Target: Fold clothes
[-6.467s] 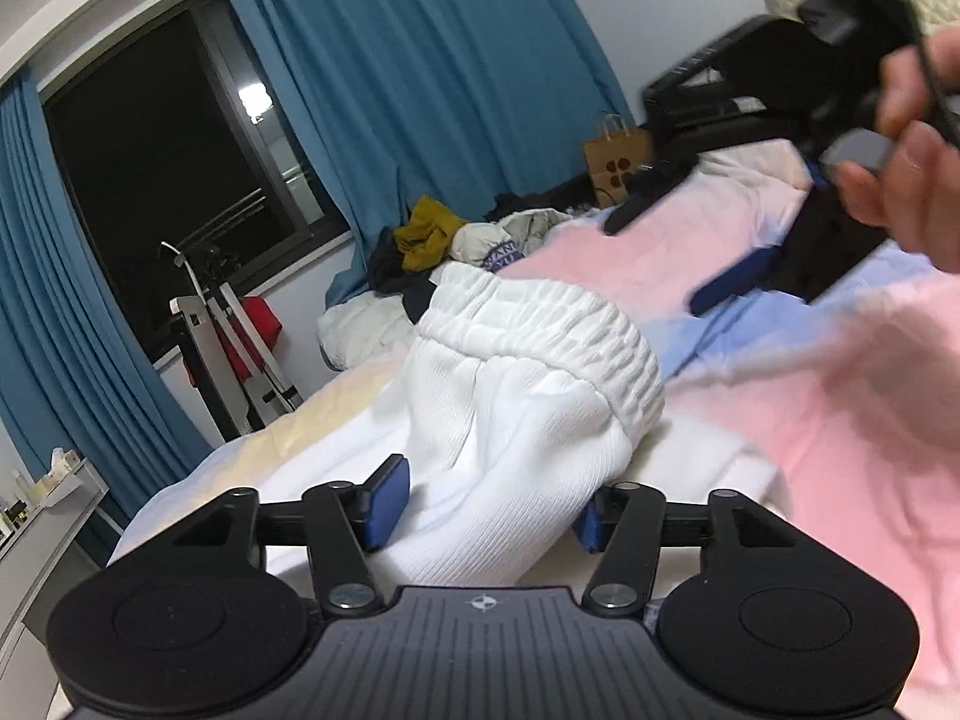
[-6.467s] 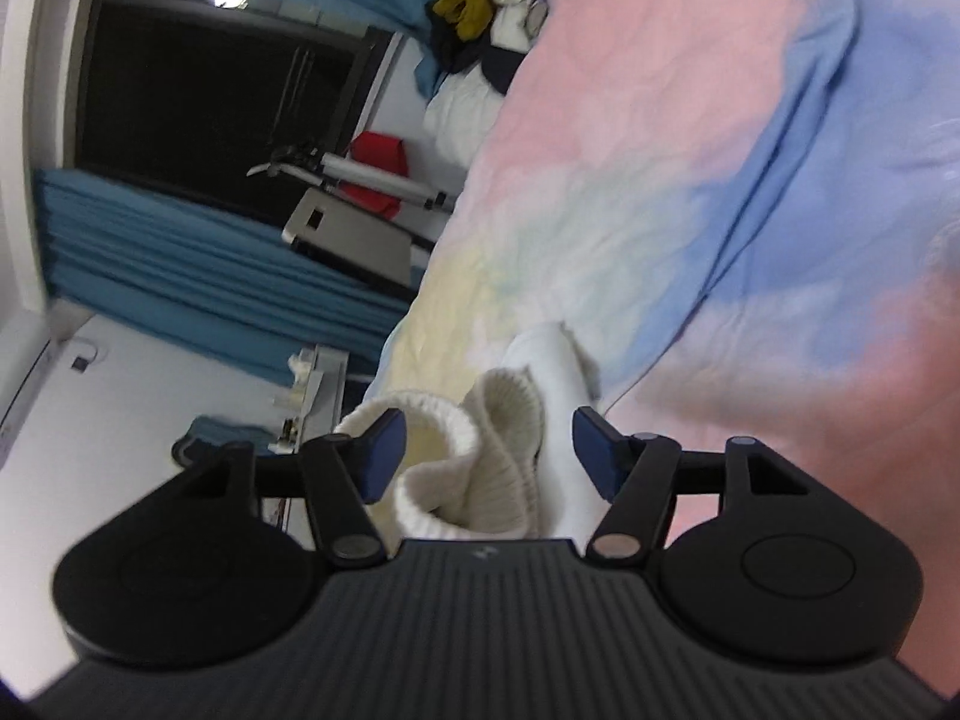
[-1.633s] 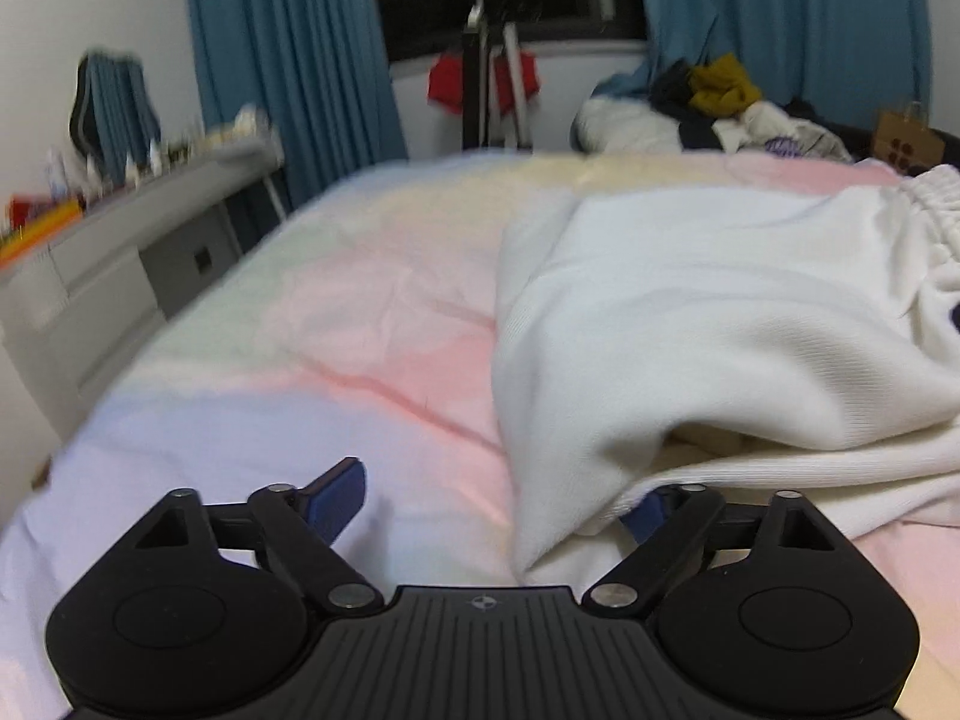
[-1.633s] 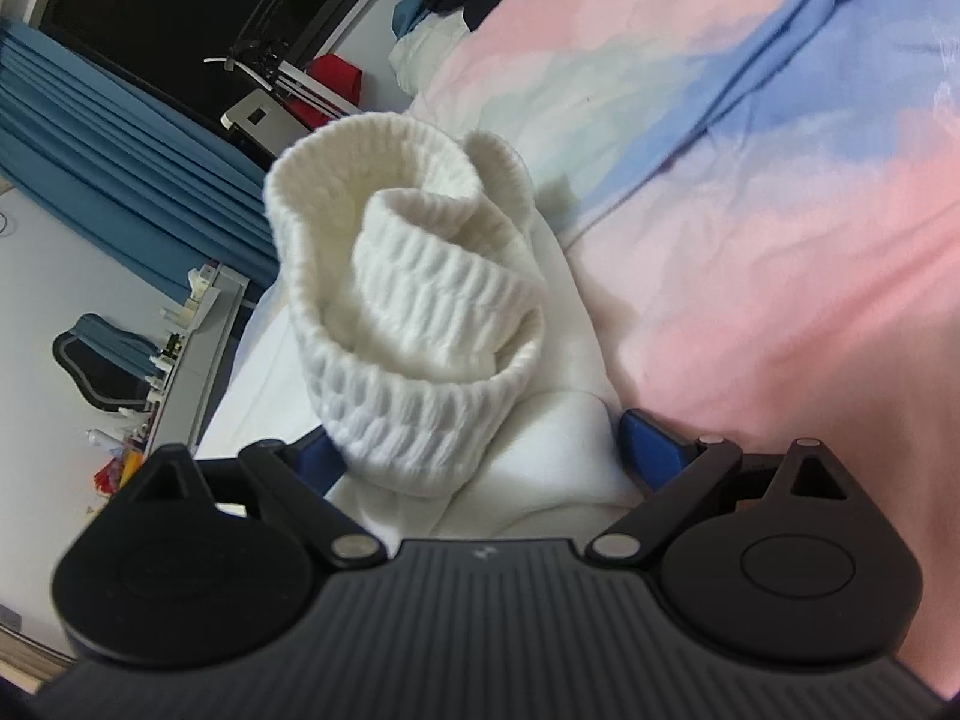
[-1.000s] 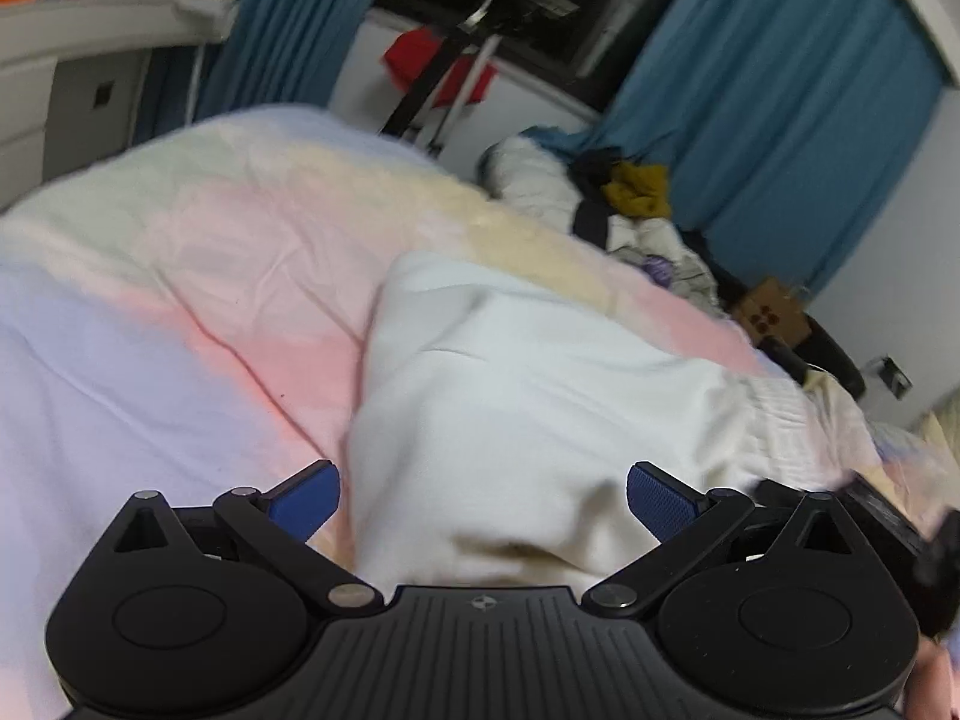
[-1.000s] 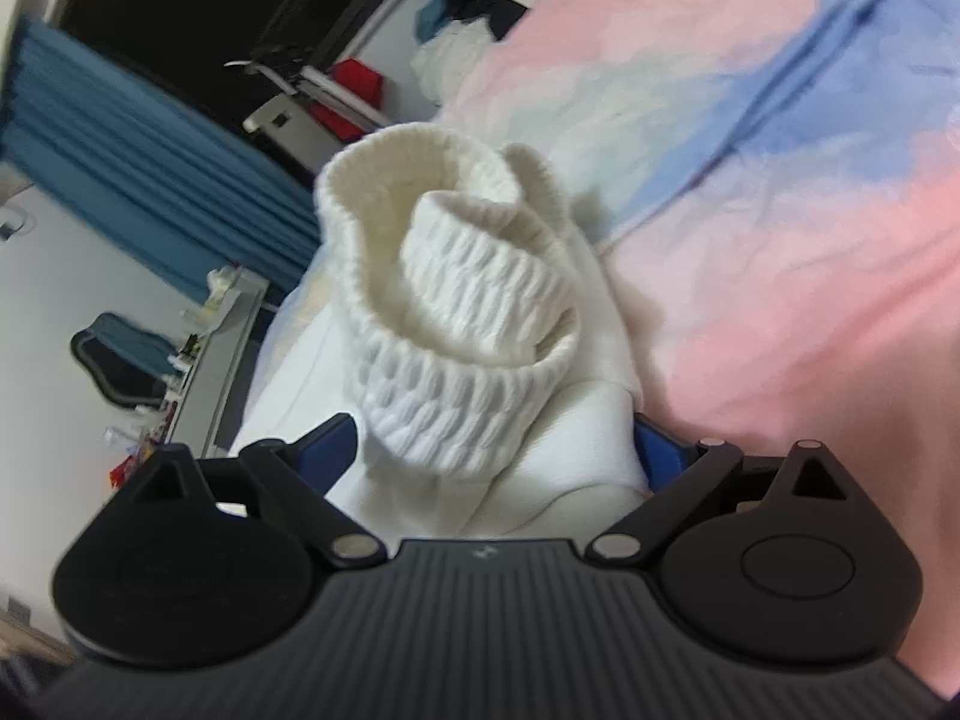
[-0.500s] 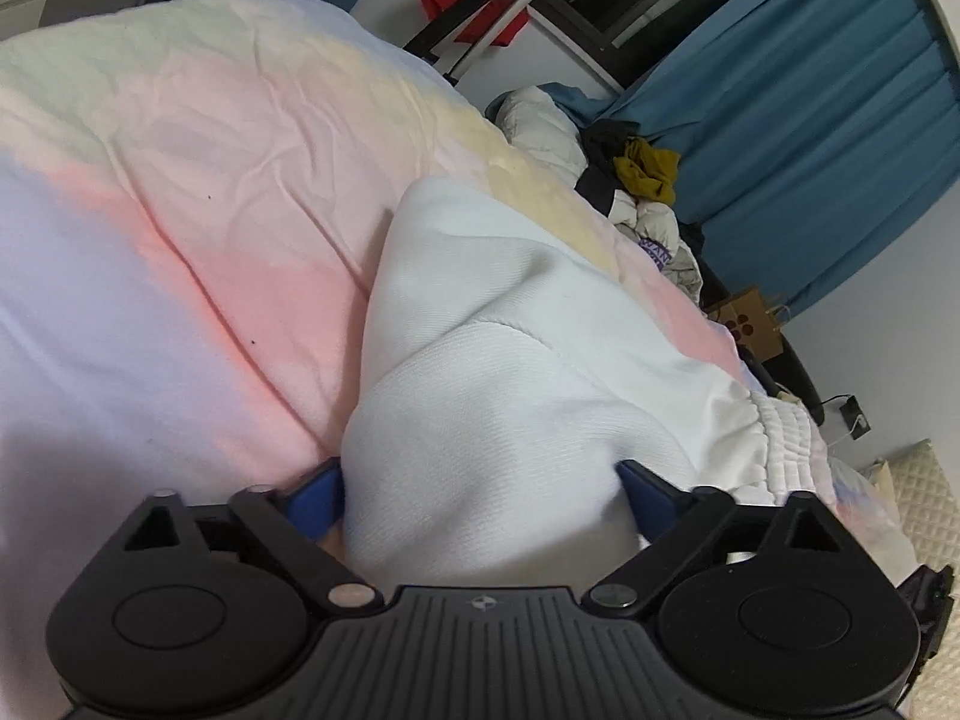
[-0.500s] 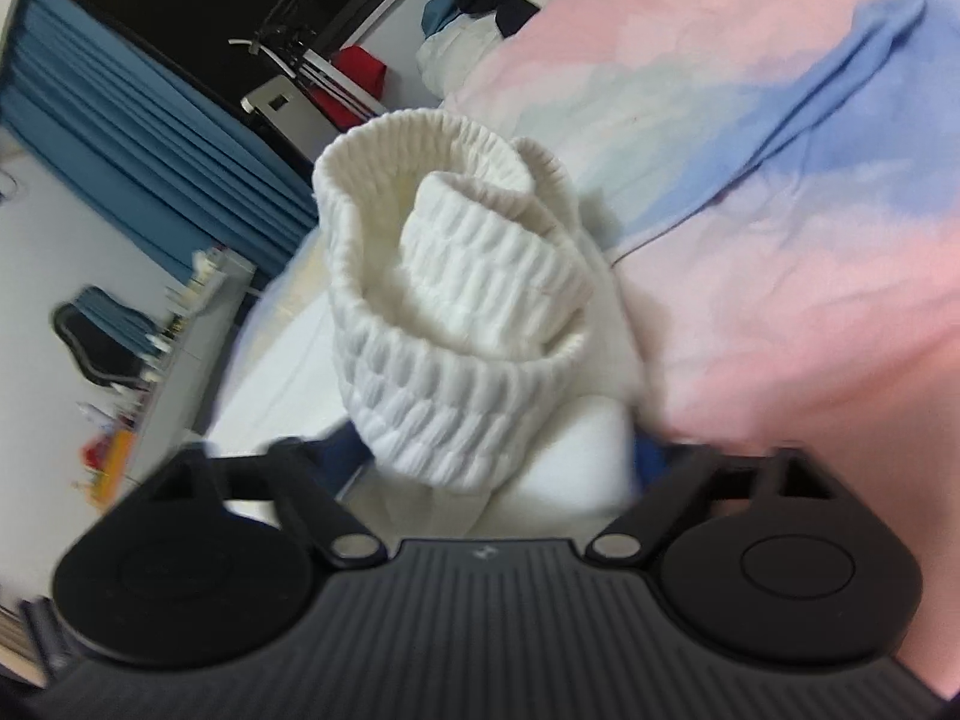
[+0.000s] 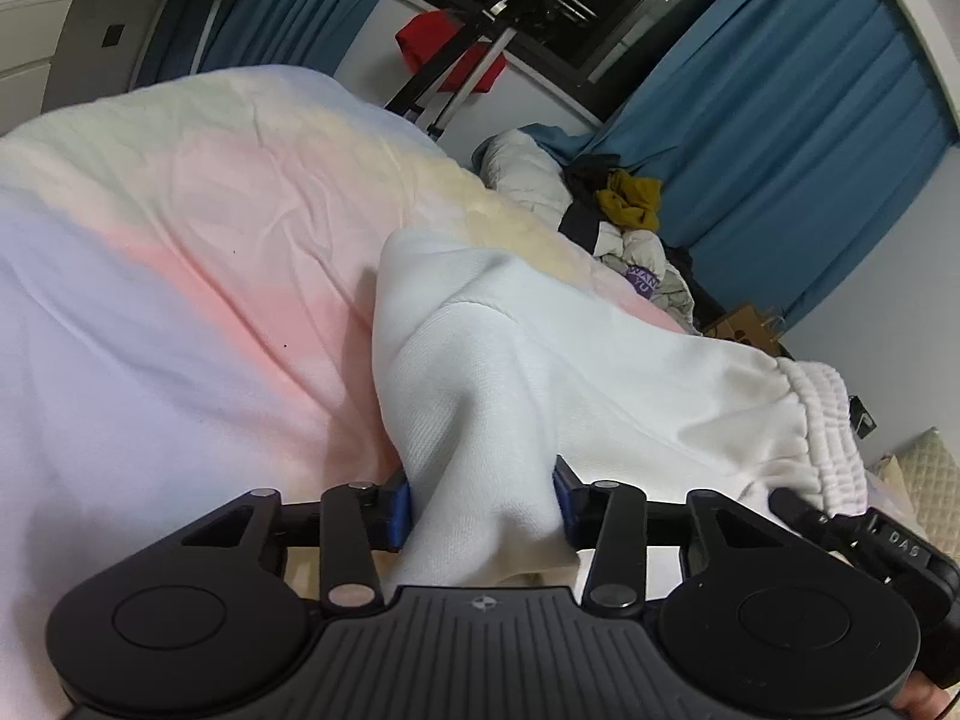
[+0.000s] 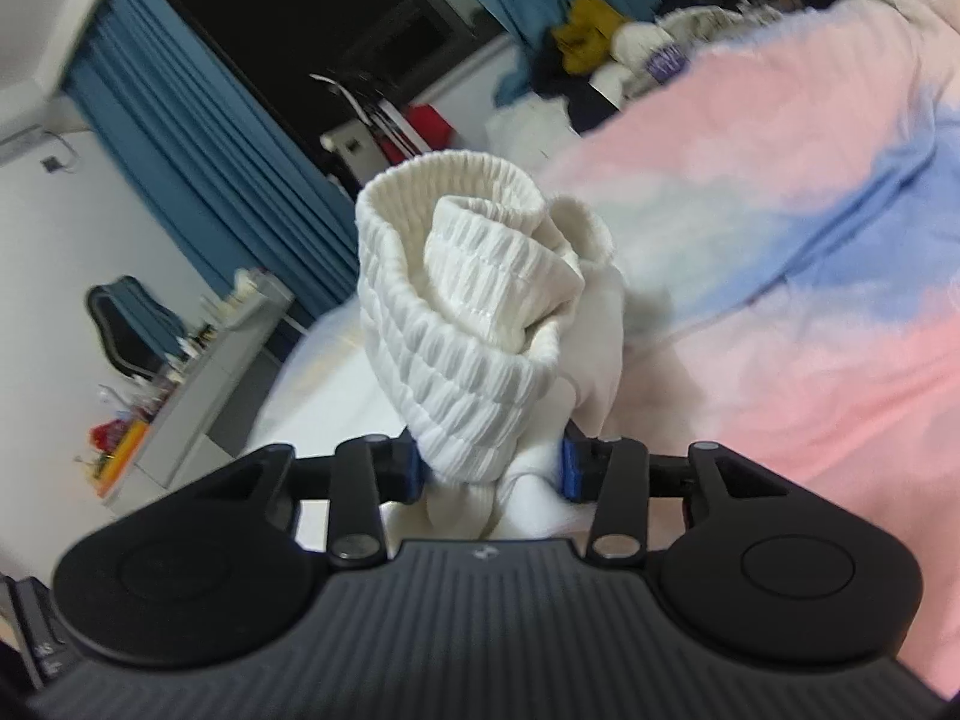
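A white garment point(image 9: 540, 348) with a ribbed elastic waistband point(image 9: 828, 420) lies on a pastel bedspread point(image 9: 180, 252). My left gripper point(image 9: 483, 504) is shut on a bunched fold of the garment's plain end. My right gripper point(image 10: 492, 468) is shut on the garment just below the waistband point(image 10: 468, 324), which curls up in a roll above the fingers. The right gripper's body shows at the lower right of the left wrist view point(image 9: 888, 546).
A pile of other clothes point(image 9: 624, 210) sits at the bed's far end below blue curtains point(image 9: 780, 138). A drying rack with a red item point(image 9: 456, 54) stands by the dark window. A white desk with clutter point(image 10: 198, 372) lies to the left, with a chair point(image 10: 120, 324).
Both grippers have shut on the white garment. The left one moved in over the plain end and closed; the right one closed under the waistband and lifted it.
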`<state>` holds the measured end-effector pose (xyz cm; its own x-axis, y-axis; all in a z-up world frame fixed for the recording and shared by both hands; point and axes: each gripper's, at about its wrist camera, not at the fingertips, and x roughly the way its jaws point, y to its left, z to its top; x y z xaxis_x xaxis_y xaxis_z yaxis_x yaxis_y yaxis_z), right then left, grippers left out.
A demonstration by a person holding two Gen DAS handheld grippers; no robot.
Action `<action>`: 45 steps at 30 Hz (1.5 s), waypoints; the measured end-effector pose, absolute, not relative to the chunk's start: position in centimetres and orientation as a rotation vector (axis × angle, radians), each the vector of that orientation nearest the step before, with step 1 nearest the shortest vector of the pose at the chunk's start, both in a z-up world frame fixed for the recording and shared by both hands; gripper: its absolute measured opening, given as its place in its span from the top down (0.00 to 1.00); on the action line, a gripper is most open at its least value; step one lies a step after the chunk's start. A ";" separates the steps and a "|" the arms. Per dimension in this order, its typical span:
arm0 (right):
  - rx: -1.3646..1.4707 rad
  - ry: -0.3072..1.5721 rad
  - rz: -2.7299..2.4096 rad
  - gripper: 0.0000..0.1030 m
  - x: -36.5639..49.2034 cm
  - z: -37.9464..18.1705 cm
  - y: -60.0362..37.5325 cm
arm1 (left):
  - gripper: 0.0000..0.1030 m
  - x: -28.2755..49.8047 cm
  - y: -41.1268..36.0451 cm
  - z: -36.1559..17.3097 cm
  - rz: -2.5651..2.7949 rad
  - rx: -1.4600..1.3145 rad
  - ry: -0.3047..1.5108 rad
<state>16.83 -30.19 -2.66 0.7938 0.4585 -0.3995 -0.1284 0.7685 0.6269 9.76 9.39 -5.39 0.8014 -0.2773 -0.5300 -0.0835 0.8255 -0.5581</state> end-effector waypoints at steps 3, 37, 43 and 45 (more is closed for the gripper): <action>0.632 0.544 0.365 0.59 16.3 -1.7 -30.7 | 0.59 8.9 8.7 -3.9 -0.098 -0.613 0.620; 0.900 -0.031 0.196 0.64 21.9 2.2 -58.4 | 0.62 29.6 -26.4 5.9 -0.431 -0.488 0.437; 1.057 -0.180 0.072 0.64 20.5 -4.2 -66.0 | 0.61 34.7 -37.1 1.4 -0.621 -0.394 0.453; 1.078 -0.179 -0.005 0.64 19.8 -6.8 -67.2 | 0.61 35.8 -40.2 -1.1 -0.651 -0.342 0.496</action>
